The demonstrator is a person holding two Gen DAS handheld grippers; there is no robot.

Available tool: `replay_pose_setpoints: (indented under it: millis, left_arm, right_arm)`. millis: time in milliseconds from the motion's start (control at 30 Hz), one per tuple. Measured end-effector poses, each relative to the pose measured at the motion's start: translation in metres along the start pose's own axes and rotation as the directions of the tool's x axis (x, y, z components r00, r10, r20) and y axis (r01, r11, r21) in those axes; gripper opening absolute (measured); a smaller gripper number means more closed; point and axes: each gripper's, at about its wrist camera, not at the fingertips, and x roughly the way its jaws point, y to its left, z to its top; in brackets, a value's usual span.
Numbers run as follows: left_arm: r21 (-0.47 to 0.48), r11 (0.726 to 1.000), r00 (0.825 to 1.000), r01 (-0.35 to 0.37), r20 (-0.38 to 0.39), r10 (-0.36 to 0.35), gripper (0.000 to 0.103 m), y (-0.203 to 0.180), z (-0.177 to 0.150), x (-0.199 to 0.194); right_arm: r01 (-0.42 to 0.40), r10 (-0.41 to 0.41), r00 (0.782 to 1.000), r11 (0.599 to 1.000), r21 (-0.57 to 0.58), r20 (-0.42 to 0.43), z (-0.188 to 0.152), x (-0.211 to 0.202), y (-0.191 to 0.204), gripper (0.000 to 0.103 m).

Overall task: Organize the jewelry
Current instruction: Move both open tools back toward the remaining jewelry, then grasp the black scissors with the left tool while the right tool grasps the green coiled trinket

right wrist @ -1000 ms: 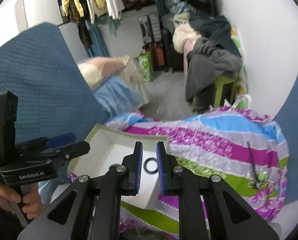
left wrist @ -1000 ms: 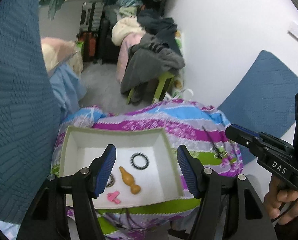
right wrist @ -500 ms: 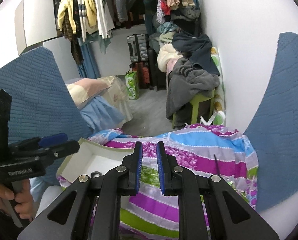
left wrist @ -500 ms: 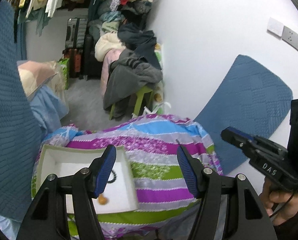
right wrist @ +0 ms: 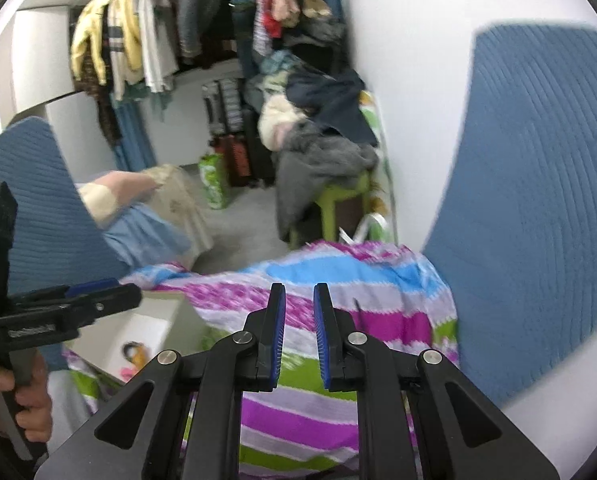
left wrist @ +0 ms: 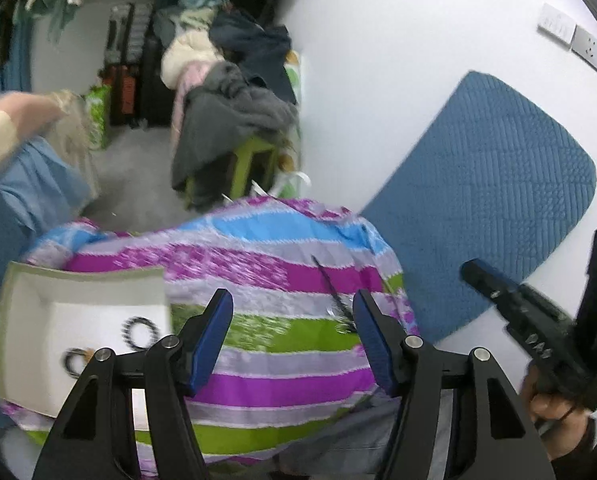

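A white tray [left wrist: 30, 320] sits at the left on a striped cloth [left wrist: 282, 272]. It holds a black beaded bracelet [left wrist: 140, 330] and a dark ring [left wrist: 74, 360]. In the right wrist view the tray [right wrist: 166, 320] shows an orange piece [right wrist: 136, 356] and a pink piece [right wrist: 128, 372]. A dark hair stick with a flower [left wrist: 334, 300] lies on the cloth at the right, also in the right wrist view [right wrist: 358, 308]. My left gripper [left wrist: 292, 336] is open and empty above the cloth. My right gripper [right wrist: 298, 336] is narrowly open and empty; it also shows in the left wrist view [left wrist: 474, 270].
Blue quilted cushions [left wrist: 486, 200] stand against the white wall at the right and at the left [right wrist: 30, 208]. Behind the cloth are a green stool piled with clothes [left wrist: 234, 120], suitcases [left wrist: 126, 80] and hanging clothes [right wrist: 126, 48].
Both cameras have swung up and right, away from the tray, with motion blur now. The right gripper's jaws have parted slightly. The jewelry in the tray has not moved.
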Motion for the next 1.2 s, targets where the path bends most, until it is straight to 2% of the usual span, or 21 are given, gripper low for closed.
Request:
replay_pose_setpoints:
  millis: [267,500,667,733,867,933,1067,1200]
  left_arm:
    - [-0.009,0.998,0.996,0.068,-0.054,-0.069,0.062,-0.030,-0.010,0.071]
    - [-0.020,0.995,0.988,0.100,-0.114,-0.102,0.061,-0.046,-0.016,0.138]
    - [-0.030,0.993,0.977,0.111,-0.181,-0.114,0.055,-0.051,-0.025,0.190]
    - [-0.031,0.993,0.971,0.117,-0.205,-0.121,0.049,-0.052,-0.029,0.208]
    - [-0.043,0.991,0.961,0.124,-0.243,-0.130,0.046,-0.051,-0.034,0.243]
    - [-0.051,0.990,0.955,0.128,-0.264,-0.137,0.041,-0.050,-0.035,0.261]
    - [-0.072,0.987,0.945,0.143,-0.288,-0.158,0.040,-0.046,-0.037,0.290]
    - [-0.088,0.985,0.934,0.148,-0.314,-0.169,0.032,-0.044,-0.039,0.312]
  right_arm:
    - [0.032,-0.028,0.997,0.997,0.068,-0.066,-0.042,0.040,-0.053,0.012]
    - [0.017,-0.003,0.992,0.994,0.108,-0.130,-0.068,0.082,-0.087,0.012]
    - [-0.003,0.027,0.983,0.991,0.135,-0.181,-0.084,0.113,-0.107,0.013]
    - [-0.024,0.055,0.979,0.988,0.152,-0.198,-0.089,0.126,-0.114,0.014]
    - [-0.051,0.086,0.972,0.986,0.160,-0.220,-0.094,0.145,-0.121,0.019]
    - [-0.052,0.091,0.967,0.985,0.164,-0.239,-0.096,0.157,-0.125,0.021]
    - [-0.055,0.106,0.954,0.981,0.184,-0.281,-0.102,0.178,-0.134,0.021]
    - [-0.053,0.114,0.938,0.981,0.188,-0.327,-0.106,0.195,-0.140,0.021]
